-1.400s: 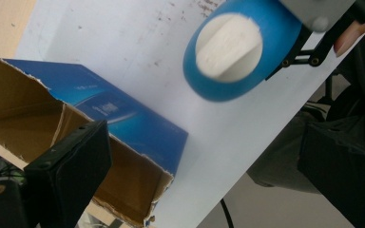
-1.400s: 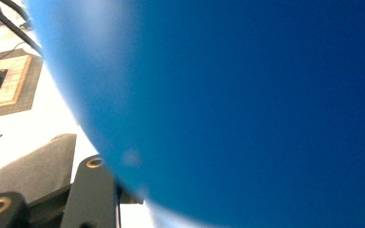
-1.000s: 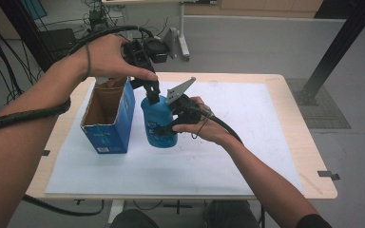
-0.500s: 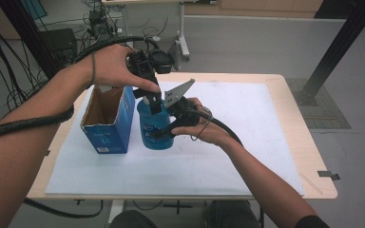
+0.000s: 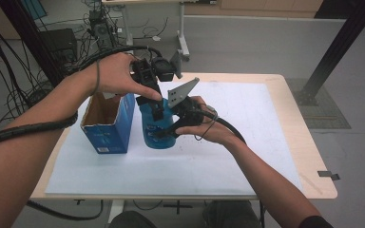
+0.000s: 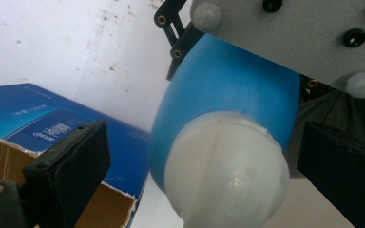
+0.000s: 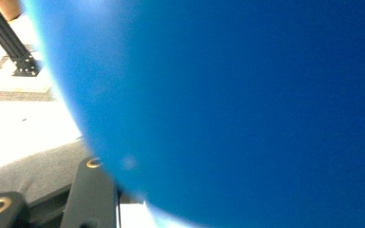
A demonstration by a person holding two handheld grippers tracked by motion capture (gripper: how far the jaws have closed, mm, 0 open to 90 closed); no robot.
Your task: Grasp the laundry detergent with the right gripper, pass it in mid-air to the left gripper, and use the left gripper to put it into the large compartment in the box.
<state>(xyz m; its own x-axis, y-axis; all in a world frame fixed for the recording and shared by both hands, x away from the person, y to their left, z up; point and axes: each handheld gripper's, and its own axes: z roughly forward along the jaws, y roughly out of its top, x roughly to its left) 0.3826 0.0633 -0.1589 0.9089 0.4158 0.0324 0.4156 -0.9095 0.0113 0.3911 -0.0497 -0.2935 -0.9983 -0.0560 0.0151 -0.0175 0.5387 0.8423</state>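
Blue bottle (image 5: 156, 128), upright on the desk (image 5: 228, 156) just beside an open blue carton (image 5: 105, 126): body clamped by the right hand-held gripper (image 5: 168, 130) to steady it (likely against twisting), while the left hand-held gripper (image 5: 158, 107) straddles its white cap (image 6: 228, 171), jaws wide, not yet pressing.

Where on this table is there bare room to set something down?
Free: the white sheet right of the bottle, out to the table edge, and the front strip. Crowded: the back-left, where box, bottle and both grippers meet.
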